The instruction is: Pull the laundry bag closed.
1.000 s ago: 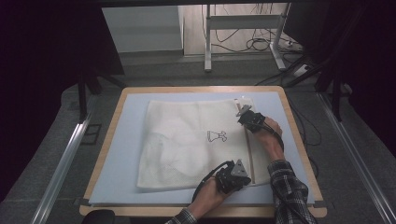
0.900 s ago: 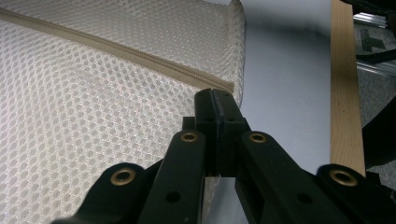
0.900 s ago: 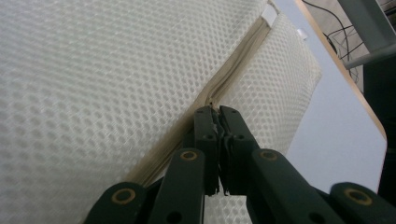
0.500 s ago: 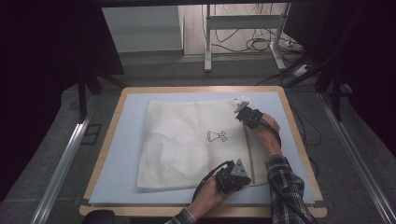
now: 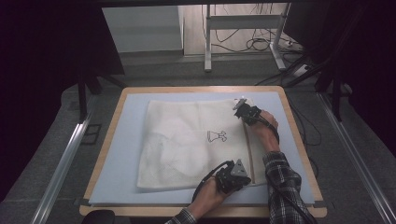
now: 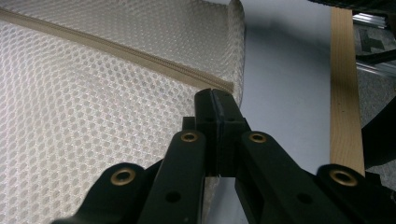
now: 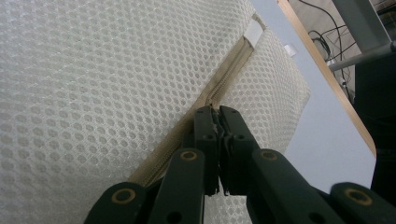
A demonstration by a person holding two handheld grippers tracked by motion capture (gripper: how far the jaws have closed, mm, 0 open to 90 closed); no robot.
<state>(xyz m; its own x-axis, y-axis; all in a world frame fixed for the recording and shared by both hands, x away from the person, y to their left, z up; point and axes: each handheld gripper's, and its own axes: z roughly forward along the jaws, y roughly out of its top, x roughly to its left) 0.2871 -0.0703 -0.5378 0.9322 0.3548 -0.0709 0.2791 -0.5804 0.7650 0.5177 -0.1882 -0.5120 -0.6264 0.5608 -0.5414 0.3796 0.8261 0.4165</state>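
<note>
I hold the mesh laundry bag (image 5: 196,144) at its zipper (image 7: 224,88): left gripper (image 6: 218,105) clamps the near end. Right gripper (image 7: 215,114) has crept along the zipper and pinches it near the far end, so closing is nearly complete.

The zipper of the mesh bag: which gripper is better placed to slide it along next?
Probably right. The right gripper is shut on the zipper line at its far end; the left gripper pinches the mesh bag near corner, anchoring it.
</note>
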